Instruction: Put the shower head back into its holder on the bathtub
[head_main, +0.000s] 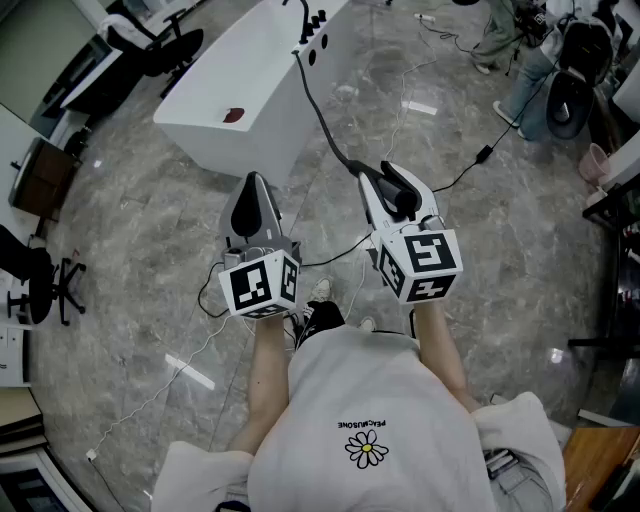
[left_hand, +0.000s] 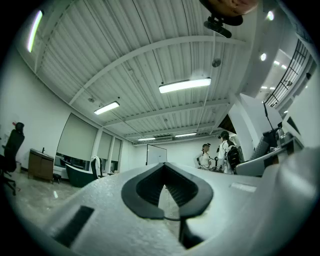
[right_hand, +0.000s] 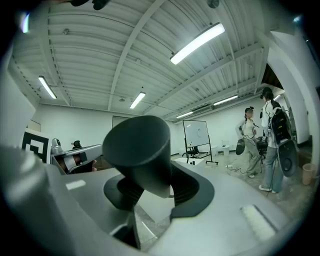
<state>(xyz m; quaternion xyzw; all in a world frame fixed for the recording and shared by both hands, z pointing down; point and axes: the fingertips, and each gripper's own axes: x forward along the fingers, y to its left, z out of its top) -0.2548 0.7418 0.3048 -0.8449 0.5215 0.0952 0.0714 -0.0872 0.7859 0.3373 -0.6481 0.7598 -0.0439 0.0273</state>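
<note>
Left gripper (head_main: 253, 185) is clenched shut on nothing. The print over the daisy on the shirt (head_main: 330, 390) is upside down and reads roughly PEACEMINUSONE. Right gripper (head_main: 386, 182) is clamped on the black shower head (head_main: 403, 197), with the hose (head_main: 320, 120) trailing to the white bathtub (head_main: 240, 70) well ahead.

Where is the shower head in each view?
Head view: shower head right of centre, in the right gripper.
Left gripper view: unclear; maybe the dark shape far right.
Right gripper view: shower head central, between the jaws.
Landmark: standing people, at right in each.
</note>
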